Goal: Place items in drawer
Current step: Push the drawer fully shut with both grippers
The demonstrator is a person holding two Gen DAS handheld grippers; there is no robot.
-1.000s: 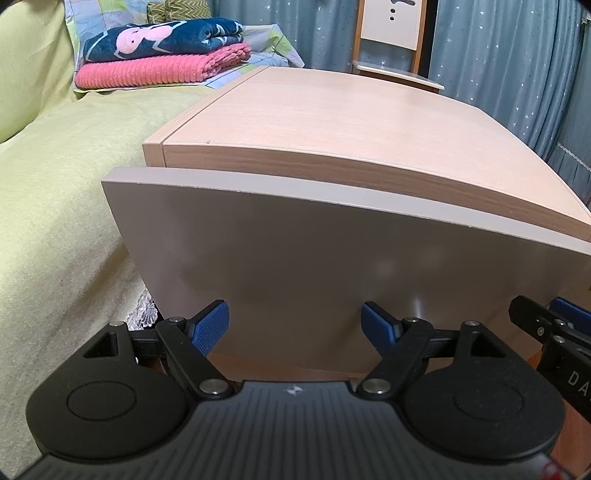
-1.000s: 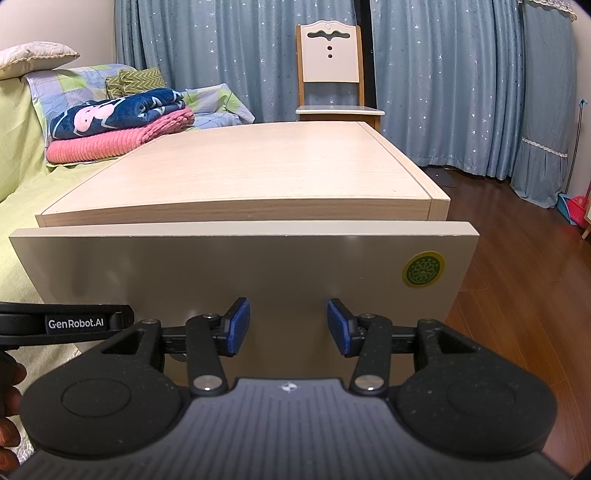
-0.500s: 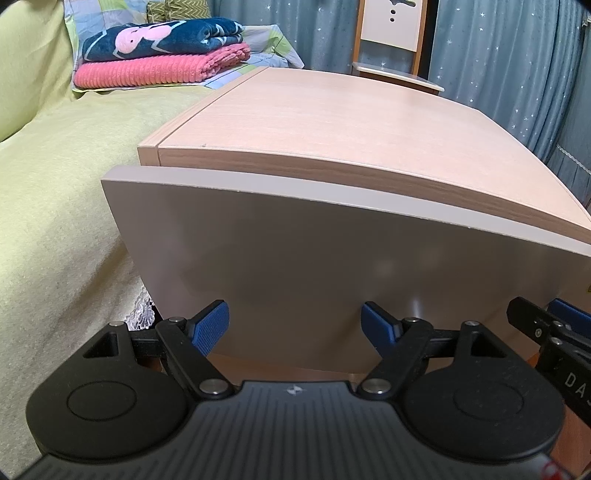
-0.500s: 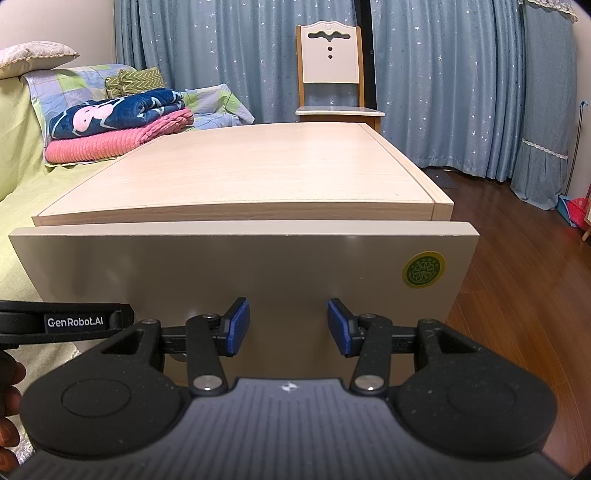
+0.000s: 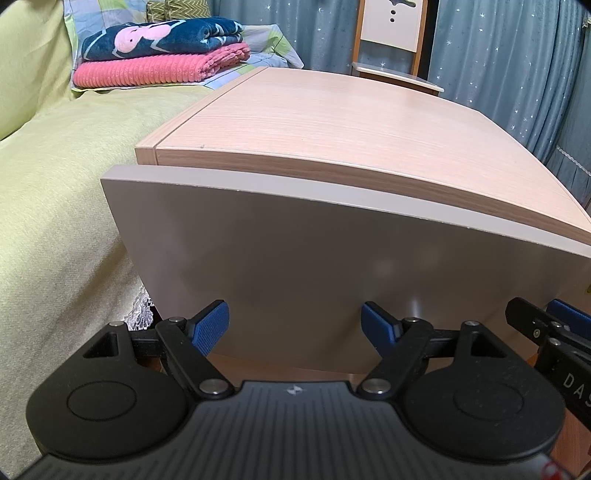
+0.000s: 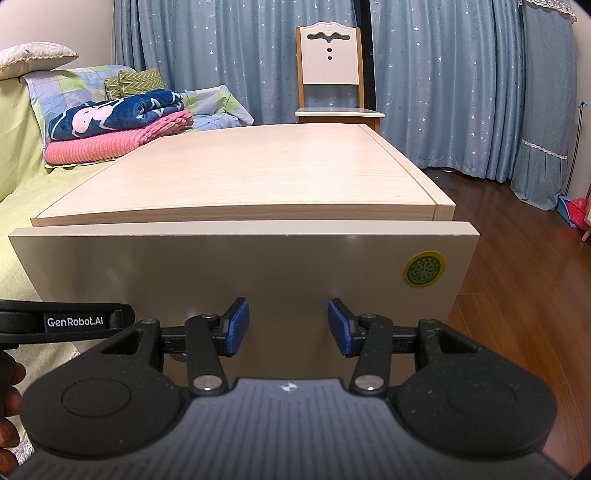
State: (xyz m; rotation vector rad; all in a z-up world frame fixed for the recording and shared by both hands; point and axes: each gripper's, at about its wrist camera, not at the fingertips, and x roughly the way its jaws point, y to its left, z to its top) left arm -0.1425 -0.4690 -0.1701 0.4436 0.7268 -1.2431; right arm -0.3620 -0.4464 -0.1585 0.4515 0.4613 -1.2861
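Broadly, a bed under a yellow-green cover fills the left of both views, running past the frame edge. Just beside it stands the light wood cabinet, its bare tabletop running back toward star-dotted blue curtains. The grey drawer front stands slightly forward of the cabinet's edge; whether a gap lies behind it cannot be told, and the drawer's inside is hidden, so no items show in either view.

Only the right wrist view shows the whole wooden chair behind the cabinet, the dark wood floor and a round green sticker near the drawer front's right end; the left wrist view cuts the chair at its top. Folded blankets, navy on pink, lie at the bed's far end in both views.

The left tool is spread wide, its blue pads empty and close before the drawer front's lower part; contact cannot be judged. The right tool is likewise spread, a little narrower, gripping nothing, near the drawer front's lower middle. Each view catches the other tool's edge: the left tool's black arm marked "GenRobot.AI" at the right view's left side, with fingers of a hand cut off below it.
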